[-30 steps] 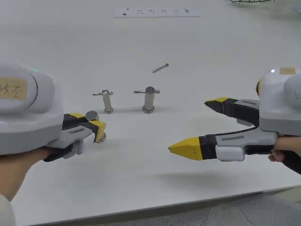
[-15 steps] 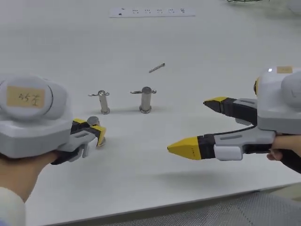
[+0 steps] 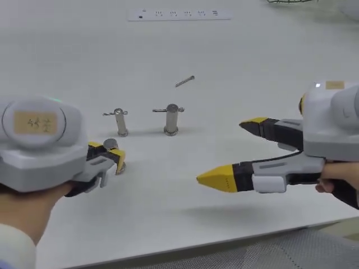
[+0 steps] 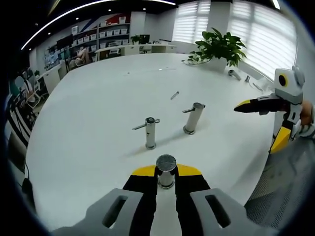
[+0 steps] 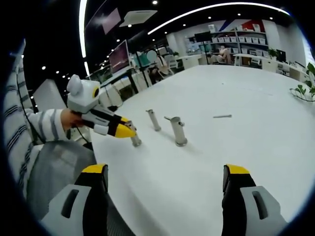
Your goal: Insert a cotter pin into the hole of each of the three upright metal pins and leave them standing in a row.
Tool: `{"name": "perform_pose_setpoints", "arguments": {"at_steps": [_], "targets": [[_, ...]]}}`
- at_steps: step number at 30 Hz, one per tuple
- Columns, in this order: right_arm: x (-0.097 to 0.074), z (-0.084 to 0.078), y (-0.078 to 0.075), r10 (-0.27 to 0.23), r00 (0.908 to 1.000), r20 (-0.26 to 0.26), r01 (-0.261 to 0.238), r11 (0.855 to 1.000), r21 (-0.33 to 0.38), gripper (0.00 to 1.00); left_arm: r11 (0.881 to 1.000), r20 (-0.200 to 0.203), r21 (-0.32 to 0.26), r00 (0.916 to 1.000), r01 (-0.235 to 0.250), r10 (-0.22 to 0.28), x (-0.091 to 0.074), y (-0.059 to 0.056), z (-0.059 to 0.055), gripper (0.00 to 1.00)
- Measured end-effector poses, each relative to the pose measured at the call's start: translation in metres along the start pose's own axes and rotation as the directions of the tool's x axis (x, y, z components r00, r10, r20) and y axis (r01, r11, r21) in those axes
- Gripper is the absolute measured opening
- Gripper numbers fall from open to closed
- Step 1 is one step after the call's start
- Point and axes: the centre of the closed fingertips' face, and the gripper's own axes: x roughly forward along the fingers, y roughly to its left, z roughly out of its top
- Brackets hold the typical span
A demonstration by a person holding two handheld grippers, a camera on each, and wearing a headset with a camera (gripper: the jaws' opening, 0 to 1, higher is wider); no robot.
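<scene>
Two upright metal pins stand side by side, each with a cotter pin through its top: the left one (image 3: 120,123) (image 4: 150,132) (image 5: 153,119) and the right one (image 3: 171,119) (image 4: 193,118) (image 5: 178,131). A third metal pin (image 3: 114,151) (image 4: 166,170) (image 5: 134,138) stands nearer me, with no cotter pin in it. My left gripper (image 3: 107,157) (image 4: 166,179) (image 5: 123,131) is shut on it. A loose cotter pin (image 3: 185,81) (image 4: 174,95) (image 5: 222,116) lies beyond the row. My right gripper (image 3: 230,151) (image 5: 165,174) (image 4: 263,125) hovers open to the right, holding nothing.
A white power strip (image 3: 179,14) lies at the far side of the white table (image 3: 168,196). The table's front edge (image 3: 224,238) runs just below my grippers. A potted plant (image 4: 220,46) stands past the table's far end.
The left gripper has rolled slightly and shifted a little nearer me with the third pin in it. The right gripper has barely moved. The head camera has drifted.
</scene>
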Motion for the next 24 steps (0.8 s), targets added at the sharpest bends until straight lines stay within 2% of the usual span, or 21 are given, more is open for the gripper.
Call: {"name": "perform_pose_setpoints", "arguments": {"at_steps": [9, 12, 16, 18, 21, 24], "targets": [[0.0, -0.003, 0.003, 0.014, 0.9997, -0.022, -0.014, 1.0, -0.016, 0.98, 1.0, -0.006, 0.014, 0.9999, 0.011, -0.011, -0.001, -0.002, -0.001, 0.12], [-0.001, -0.003, 0.002, 0.014, 0.9996, -0.023, -0.014, 1.0, -0.011, 0.98, 1.0, -0.011, 0.004, 0.9997, 0.021, -0.021, -0.001, -0.004, -0.002, 0.13], [-0.002, -0.003, 0.001, 0.014, 0.9997, -0.019, -0.014, 1.0, -0.003, 0.98, 0.999, -0.012, 0.023, 0.9996, 0.027, -0.027, 0.0, -0.006, -0.001, 0.13], [-0.002, -0.004, 0.002, 0.018, 0.9996, -0.022, -0.018, 1.0, -0.005, 0.97, 1.0, -0.013, -0.001, 0.9996, 0.026, -0.026, 0.0, -0.004, -0.001, 0.14], [-0.002, -0.003, 0.002, 0.02, 0.9996, -0.02, -0.02, 1.0, -0.008, 0.97, 1.0, -0.02, -0.027, 0.9997, 0.014, -0.015, -0.001, 0.002, -0.002, 0.24], [-0.002, -0.003, 0.002, 0.017, 0.9996, -0.021, -0.018, 1.0, -0.009, 0.97, 1.0, -0.022, -0.013, 0.9997, 0.013, -0.013, -0.002, 0.005, -0.005, 0.36]]}}
